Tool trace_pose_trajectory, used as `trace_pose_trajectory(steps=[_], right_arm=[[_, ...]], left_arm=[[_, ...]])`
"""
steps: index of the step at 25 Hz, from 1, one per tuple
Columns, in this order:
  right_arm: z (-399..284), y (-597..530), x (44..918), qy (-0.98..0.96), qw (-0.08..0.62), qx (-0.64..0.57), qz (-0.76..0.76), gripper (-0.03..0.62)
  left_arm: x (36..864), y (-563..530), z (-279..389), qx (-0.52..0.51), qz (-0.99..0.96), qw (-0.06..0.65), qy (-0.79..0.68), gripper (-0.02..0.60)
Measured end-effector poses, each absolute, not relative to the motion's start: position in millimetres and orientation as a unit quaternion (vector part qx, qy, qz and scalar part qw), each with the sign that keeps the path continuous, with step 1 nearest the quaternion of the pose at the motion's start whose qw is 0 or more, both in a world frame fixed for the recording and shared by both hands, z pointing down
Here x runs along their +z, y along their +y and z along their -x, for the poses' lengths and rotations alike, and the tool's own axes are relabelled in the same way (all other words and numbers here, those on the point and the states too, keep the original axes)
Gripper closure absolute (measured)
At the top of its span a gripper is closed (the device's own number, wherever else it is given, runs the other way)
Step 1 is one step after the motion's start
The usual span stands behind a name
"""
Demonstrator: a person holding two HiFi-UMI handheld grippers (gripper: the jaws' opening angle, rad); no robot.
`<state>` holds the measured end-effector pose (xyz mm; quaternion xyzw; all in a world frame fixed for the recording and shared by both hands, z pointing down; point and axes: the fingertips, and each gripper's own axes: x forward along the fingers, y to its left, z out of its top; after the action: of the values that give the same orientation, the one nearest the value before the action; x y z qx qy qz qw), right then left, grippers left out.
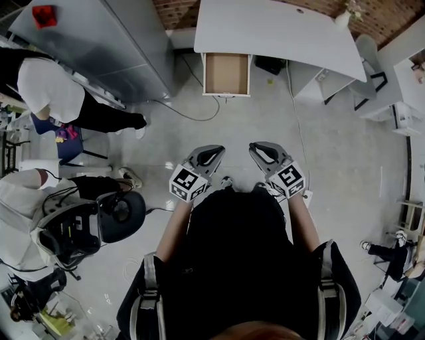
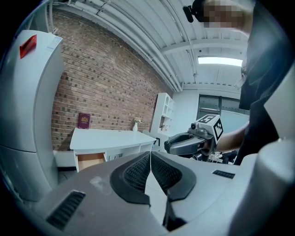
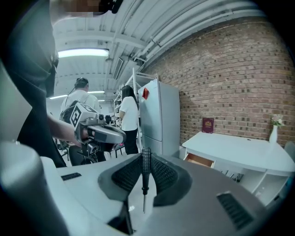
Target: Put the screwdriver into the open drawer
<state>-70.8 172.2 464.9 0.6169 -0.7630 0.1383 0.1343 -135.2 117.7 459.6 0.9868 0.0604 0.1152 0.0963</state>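
While drawer [image 1: 226, 73] stands open, right tongs [image 3: 145, 159] clamp screwdriver [image 3: 145, 177], left tongs [image 2: 150, 156] together.

A grey concrete floor [image 1: 265, 126] fills the middle of the head view. At top centre a white desk [image 1: 279, 30] stands against a brick wall [image 1: 392, 16]. A grey fridge [image 1: 99, 46] takes the upper left, and a black chair [image 1: 123, 214] sits at the left. In the left gripper view, white pipes [image 2: 138, 37] run along the ceiling and a strip light [image 2: 220, 61] glows at upper right. A white shelf unit [image 2: 163, 113] stands right of centre beside a dark-framed window [image 2: 209, 102].
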Motion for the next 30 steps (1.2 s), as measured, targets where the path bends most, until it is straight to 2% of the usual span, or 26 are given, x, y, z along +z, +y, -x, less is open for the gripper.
trace_pose_trajectory(steps=[21, 30], right_arm=[[66, 104, 465, -0.802, 0.146, 0.129, -0.565, 0.473], [26, 87, 475, -0.817, 0.159, 0.141, -0.536, 0.473]], left_arm=[[463, 62, 146, 0.111, -0.987, 0.114, -0.019, 0.565], [465, 40, 107, 0.112, -0.985, 0.124, -0.050, 0.565]])
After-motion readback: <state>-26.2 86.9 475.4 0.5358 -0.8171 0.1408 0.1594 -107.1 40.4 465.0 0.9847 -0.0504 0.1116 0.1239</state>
